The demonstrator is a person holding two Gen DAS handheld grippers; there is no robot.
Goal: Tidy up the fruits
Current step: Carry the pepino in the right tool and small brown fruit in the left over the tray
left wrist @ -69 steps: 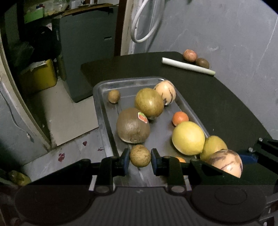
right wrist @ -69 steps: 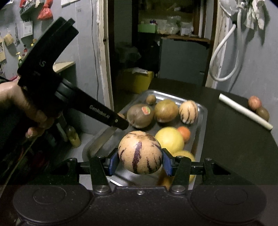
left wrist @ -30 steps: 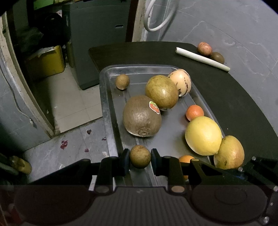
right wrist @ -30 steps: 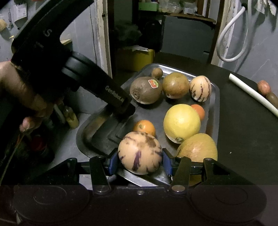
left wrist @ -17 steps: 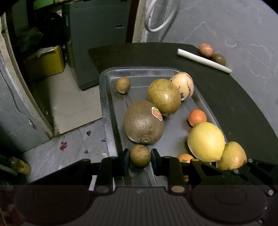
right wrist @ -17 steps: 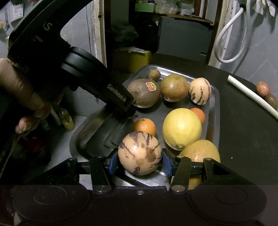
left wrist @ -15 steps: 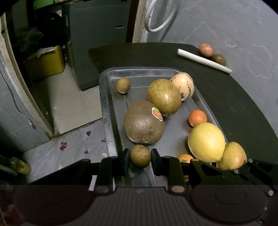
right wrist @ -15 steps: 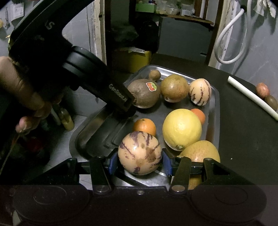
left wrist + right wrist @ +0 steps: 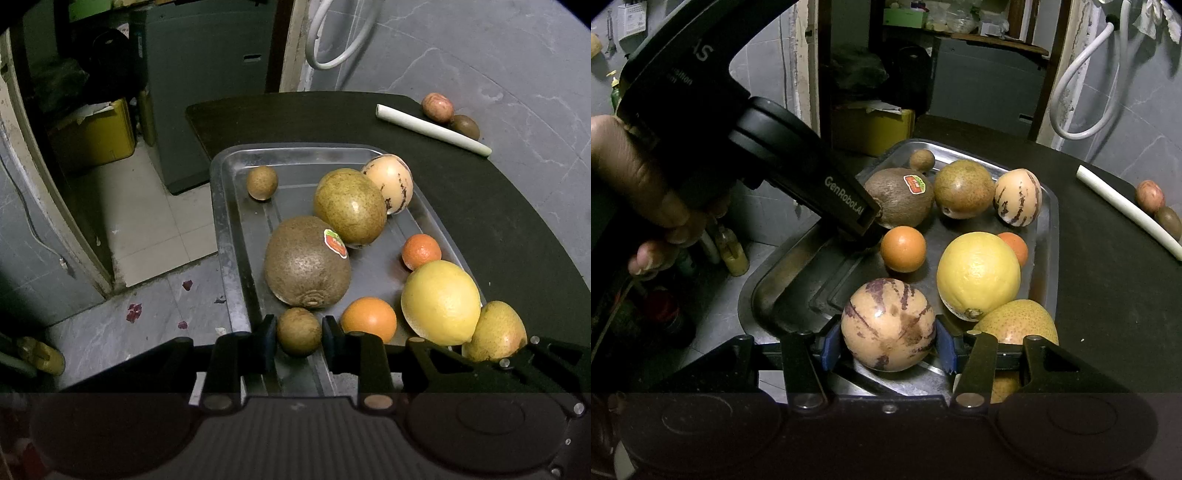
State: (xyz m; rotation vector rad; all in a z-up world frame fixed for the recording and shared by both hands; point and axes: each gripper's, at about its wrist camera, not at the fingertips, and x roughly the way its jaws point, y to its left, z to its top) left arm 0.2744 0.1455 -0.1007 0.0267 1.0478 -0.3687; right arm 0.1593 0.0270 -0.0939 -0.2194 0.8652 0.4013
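Note:
A metal tray holds several fruits: a large brown kiwi-like fruit with a sticker, a green-brown round fruit, a striped cream melon, two oranges, a big yellow citrus and a pear. My left gripper is shut on a small brown fruit low over the tray's near end. My right gripper is shut on a purple-striped melon at the tray's near rim. The left gripper's body shows in the right wrist view.
The tray sits on a dark round table. A white tube and two small fruits lie at the table's far side by the grey wall. A yellow bin and a grey cabinet stand on the floor to the left.
Both grippers have lowered toward the tray with their fruits still held. The near orange has come fully into view beside the left gripper.

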